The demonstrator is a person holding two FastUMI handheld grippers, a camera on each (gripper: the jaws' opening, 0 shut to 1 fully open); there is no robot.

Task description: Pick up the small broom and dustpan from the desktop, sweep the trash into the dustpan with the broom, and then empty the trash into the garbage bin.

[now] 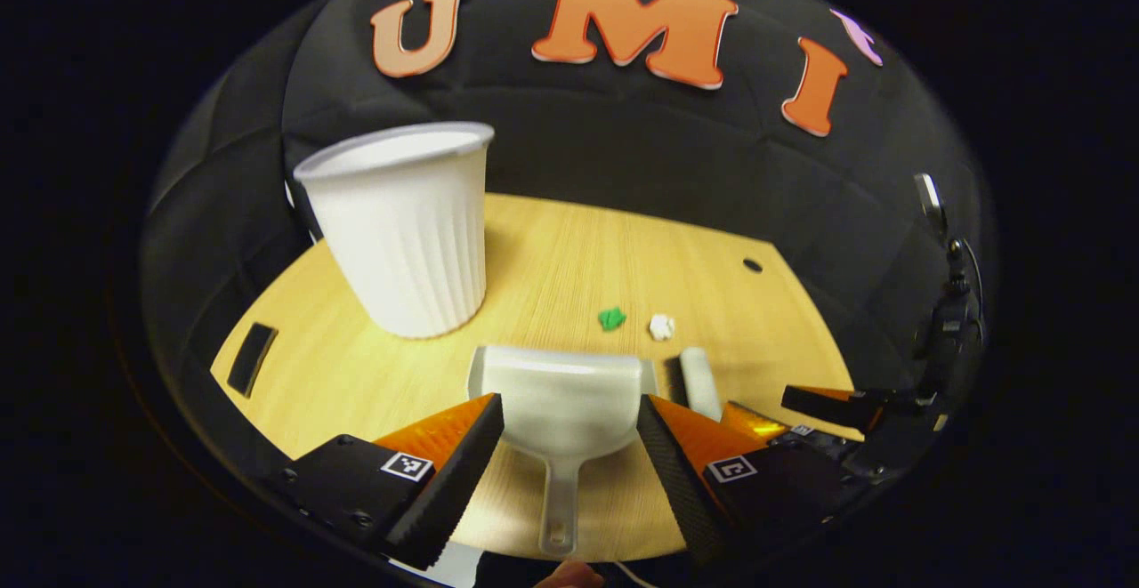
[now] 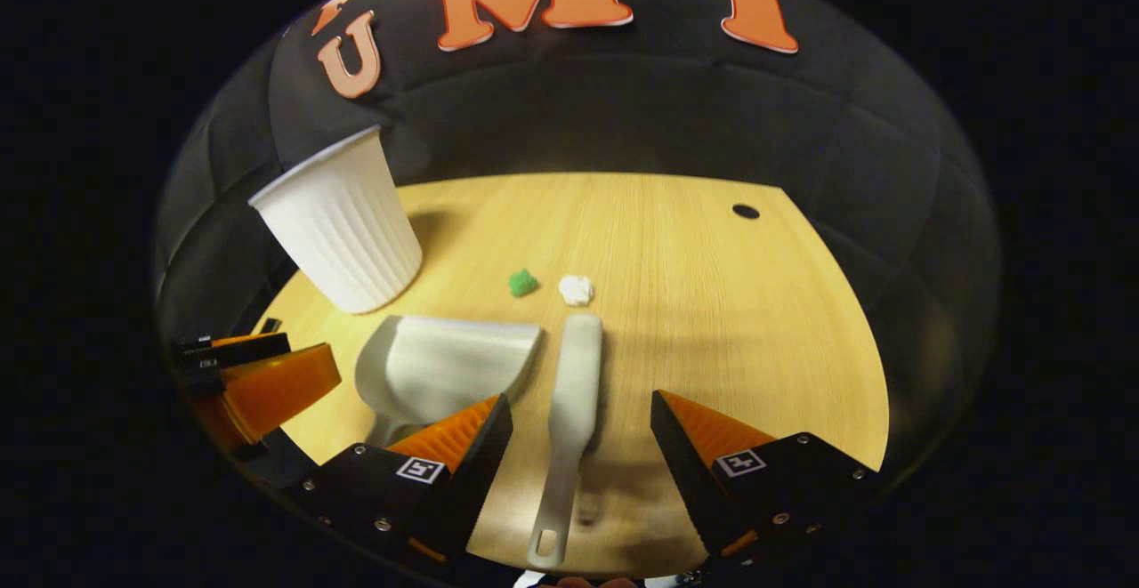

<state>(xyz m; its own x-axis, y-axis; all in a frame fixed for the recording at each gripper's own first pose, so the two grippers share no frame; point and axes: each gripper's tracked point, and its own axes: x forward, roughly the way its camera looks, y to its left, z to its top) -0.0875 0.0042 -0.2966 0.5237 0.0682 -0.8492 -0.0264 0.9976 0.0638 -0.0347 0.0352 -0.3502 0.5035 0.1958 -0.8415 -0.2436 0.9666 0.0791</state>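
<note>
Wood-grain desktop (image 2: 712,321): ribbed white bin (image 2: 343,223), smooth dustpan (image 2: 449,370).

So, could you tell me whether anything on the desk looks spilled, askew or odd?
Nothing odd stands out: the bin stands upright, dustpan and broom lie flat side by side, and two scraps lie loose beyond them.

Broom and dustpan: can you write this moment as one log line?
left hand-held gripper open over dustpan | right hand-held gripper open over broom | trash unswept

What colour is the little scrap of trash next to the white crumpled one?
Green; it shows best in the right gripper view, left of the white scrap.
</note>
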